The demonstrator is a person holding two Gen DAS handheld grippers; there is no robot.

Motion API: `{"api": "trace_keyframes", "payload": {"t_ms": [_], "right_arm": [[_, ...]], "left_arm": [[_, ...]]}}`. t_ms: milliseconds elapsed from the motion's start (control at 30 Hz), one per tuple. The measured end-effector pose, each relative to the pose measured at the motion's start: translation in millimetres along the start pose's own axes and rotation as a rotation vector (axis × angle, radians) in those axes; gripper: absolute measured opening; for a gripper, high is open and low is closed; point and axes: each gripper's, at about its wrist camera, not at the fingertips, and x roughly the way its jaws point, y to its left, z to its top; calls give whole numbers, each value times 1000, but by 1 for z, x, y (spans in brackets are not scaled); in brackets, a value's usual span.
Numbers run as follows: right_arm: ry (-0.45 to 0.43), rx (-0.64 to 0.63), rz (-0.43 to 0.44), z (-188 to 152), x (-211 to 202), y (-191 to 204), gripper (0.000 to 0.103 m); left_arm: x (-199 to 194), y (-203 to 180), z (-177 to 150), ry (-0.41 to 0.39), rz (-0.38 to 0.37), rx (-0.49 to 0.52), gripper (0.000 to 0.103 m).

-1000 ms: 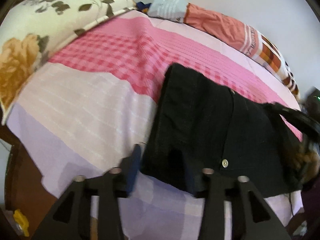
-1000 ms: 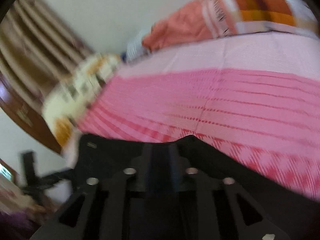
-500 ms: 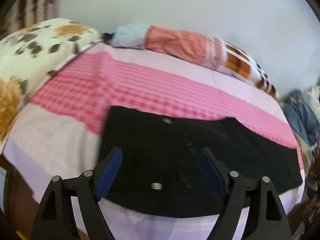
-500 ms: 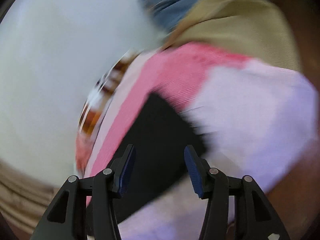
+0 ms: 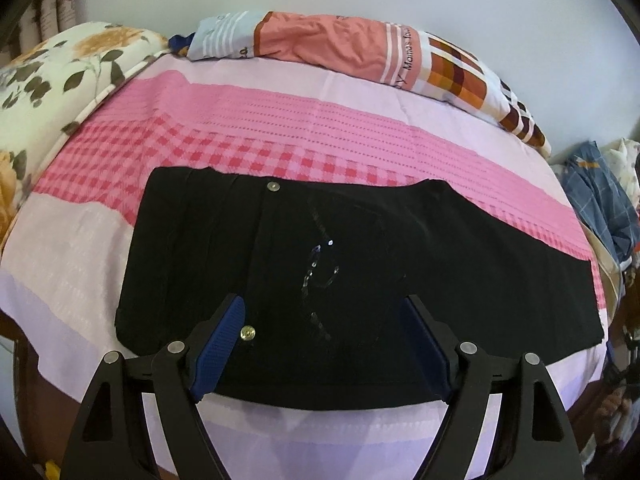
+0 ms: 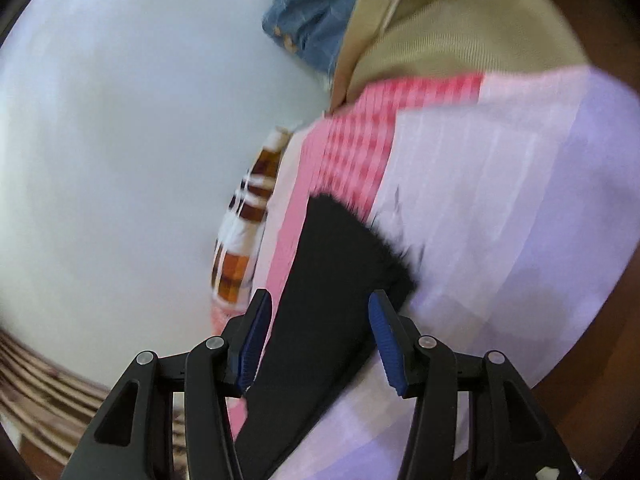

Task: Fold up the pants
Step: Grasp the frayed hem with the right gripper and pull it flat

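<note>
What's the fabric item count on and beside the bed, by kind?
Black pants, laid flat: 1
Pillows: 2, floral pillow and orange patchwork pillow
Pink checked bedsheet: 1
Blue denim garment, in the pile beside the bed: 1
Tan cloth, same pile: 1
Total: 6
The pile may hold more; it is too crowded to tell.

left gripper (image 5: 322,332): jaws spread wide, angled downward, holding nothing. right gripper (image 6: 318,336): jaws parted, nothing gripped.
</note>
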Motion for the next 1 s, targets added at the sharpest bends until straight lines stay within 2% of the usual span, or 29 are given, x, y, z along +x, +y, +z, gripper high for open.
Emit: {"api": "trace_keyframes", "payload": {"t_ms": [267, 400, 500, 567, 700, 733, 767, 900, 1000], "right_arm": [[8, 53, -43, 2, 13, -12, 48], [1, 66, -22, 3, 11, -18, 48], [11, 31, -11, 1, 13, -6, 31], [23, -21, -65, 1, 18, 3, 29], [39, 26, -81, 2, 27, -8, 26], [37, 30, -88, 2, 29, -10, 20], [36, 23, -125, 2, 29, -9, 6], [23, -15, -197, -4, 25, -1, 5], [31, -17, -219, -7, 22, -2, 4]], "left_arm": [[6, 4, -4, 34, -20, -44, 80], [7, 2, -5, 44, -10, -35, 80], [10, 1, -6, 56, -17, -40, 80], [11, -1, -6, 64, -15, -36, 80], [11, -4, -6, 62, -15, -22, 80], [11, -5, -6, 62, -12, -20, 80], [11, -5, -6, 63, -12, -21, 80], [12, -5, -5, 69, -6, -21, 80], [14, -4, -5, 79, 2, -25, 80]]}}
